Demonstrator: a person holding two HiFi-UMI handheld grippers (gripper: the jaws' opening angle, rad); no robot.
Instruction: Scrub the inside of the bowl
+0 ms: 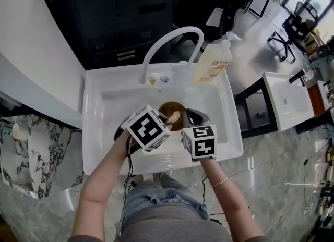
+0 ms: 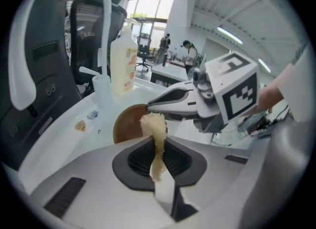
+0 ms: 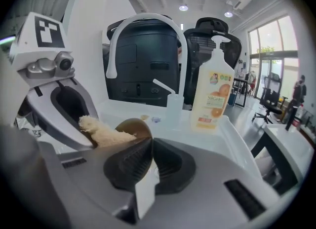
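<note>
**At the sink: scrubber on bowl, scrub under way, extent unconfirmed**

At the far left of the white sink [image 1: 104,131] the basin floor is bare, with no standing water or foam to be seen. Behind it, the faucet [image 1: 180,29] arches over the basin; no water shows at the spout.

Moving right, the left gripper [image 2: 158,149] has its jaws pressed together on a strip of pale, fibrous scrubber [image 2: 154,124]. The free end of the scrubber juts past the jaw tips toward the bowl [image 1: 166,108].

The bowl is brown and sits inside the sink, near its middle, between the two grippers. From the right gripper view it looks tilted, its opening turned toward the left gripper. The scrubber's end lies against the inner wall close to the rim.

To the right, the right gripper [image 3: 150,146] has its jaws drawn together, apparently pinching the near rim of the bowl and steadying it.

At the back right corner stands a soap bottle [image 1: 211,63], upright and apart from both grippers.

Assessment: both holds are made and the tool is at the inner surface, so scrubbing can proceed or is in progress. How much of the inside is covered cannot be told, since no lather or residue shows against the brown. Working round the rest of the wall and the bottom appears outstanding.
</note>
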